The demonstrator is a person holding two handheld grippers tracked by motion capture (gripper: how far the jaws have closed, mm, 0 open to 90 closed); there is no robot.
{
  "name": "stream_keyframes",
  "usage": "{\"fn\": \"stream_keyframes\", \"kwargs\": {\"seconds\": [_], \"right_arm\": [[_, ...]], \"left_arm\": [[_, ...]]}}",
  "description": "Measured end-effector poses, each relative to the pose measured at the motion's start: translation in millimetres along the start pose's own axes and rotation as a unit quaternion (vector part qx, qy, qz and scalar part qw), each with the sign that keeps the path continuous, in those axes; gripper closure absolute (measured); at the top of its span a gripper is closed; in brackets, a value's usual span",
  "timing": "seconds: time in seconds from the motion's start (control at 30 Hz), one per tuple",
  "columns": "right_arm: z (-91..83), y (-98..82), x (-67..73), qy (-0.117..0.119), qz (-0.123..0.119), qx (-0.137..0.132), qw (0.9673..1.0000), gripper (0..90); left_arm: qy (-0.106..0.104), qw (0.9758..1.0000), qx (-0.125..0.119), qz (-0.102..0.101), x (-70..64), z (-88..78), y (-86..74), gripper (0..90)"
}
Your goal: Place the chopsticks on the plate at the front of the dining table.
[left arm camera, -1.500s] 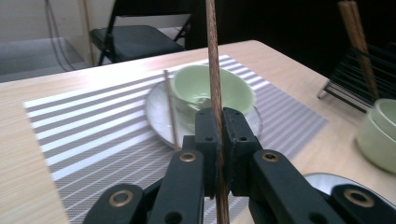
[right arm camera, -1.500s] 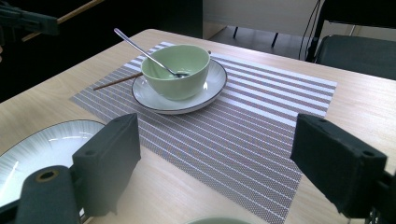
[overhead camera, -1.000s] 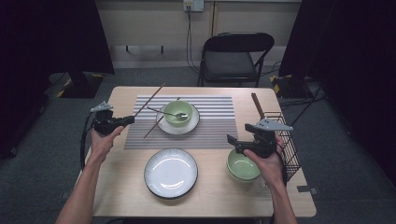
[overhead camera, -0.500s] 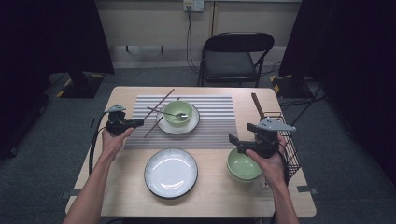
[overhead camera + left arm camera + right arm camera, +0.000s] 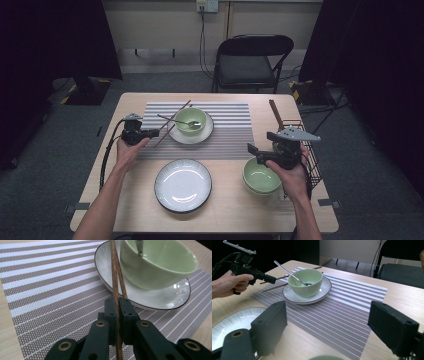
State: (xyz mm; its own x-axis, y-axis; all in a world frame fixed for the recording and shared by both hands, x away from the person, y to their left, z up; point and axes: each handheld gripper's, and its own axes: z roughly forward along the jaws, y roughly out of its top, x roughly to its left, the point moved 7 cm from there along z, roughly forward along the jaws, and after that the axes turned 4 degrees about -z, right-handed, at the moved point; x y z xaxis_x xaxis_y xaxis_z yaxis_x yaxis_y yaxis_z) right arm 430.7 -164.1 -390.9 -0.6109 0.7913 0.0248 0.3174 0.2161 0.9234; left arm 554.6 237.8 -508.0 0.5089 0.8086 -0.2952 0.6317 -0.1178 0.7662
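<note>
left gripper view: jaws clamped tight on a pair of brown chopsticks (image 5: 115,277), tips over the saucer's (image 5: 160,298) rim, beside the green bowl (image 5: 160,262).
in the high view the left gripper (image 5: 155,133) sits at the striped placemat's (image 5: 225,140) left edge, bare wood beside it; the right gripper (image 5: 252,152), jaws spread wide and gripping nothing, hovers by a second green bowl (image 5: 260,176) near a wire rack (image 5: 311,160). a white plate (image 5: 183,185) lies between the hands. grey carpet, folding chair (image 5: 252,60) behind. no writing legible.

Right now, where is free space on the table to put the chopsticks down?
The striped mat is bare right of the saucer. Bare wood lies left of the empty plate. It is crowded around the green bowl and spoon.
</note>
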Motion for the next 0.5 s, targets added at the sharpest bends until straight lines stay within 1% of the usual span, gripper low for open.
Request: {"fn": "stream_keyframes", "kwargs": {"seconds": [0.07,0.1,0.23,0.33,0.4,0.5], "right_arm": [[-0.6,0.3,0.5,0.0,0.001,0.0,1.0,15.2],[-0.6,0.3,0.5,0.0,0.001,0.0,1.0,15.2],[-1.4,2.1,2.0,0.002,-0.003,-0.002,1.0,15.2],[-1.5,3.2,4.6,0.004,-0.005,-0.002,1.0,15.2],[-1.7,3.9,5.7,0.004,-0.005,-0.002,1.0,15.2],[-1.7,5.3,6.1,0.005,-0.008,-0.005,0.9999,15.2]], "left_arm": [[0.004,1.0,0.002,-0.002,1.8,0.7,-0.8,85.8],[0.0,1.0,0.0,-0.005,1.5,1.4,-1.2,85.8],[0.003,1.0,0.007,-0.002,2.2,4.1,-3.4,85.8],[0.006,0.9999,0.004,-0.008,3.6,5.4,-4.6,85.8],[0.003,0.9999,0.008,-0.008,3.4,6.1,-5.8,85.8],[0.003,0.9999,0.009,-0.008,4.0,6.3,-6.9,85.8]]}}
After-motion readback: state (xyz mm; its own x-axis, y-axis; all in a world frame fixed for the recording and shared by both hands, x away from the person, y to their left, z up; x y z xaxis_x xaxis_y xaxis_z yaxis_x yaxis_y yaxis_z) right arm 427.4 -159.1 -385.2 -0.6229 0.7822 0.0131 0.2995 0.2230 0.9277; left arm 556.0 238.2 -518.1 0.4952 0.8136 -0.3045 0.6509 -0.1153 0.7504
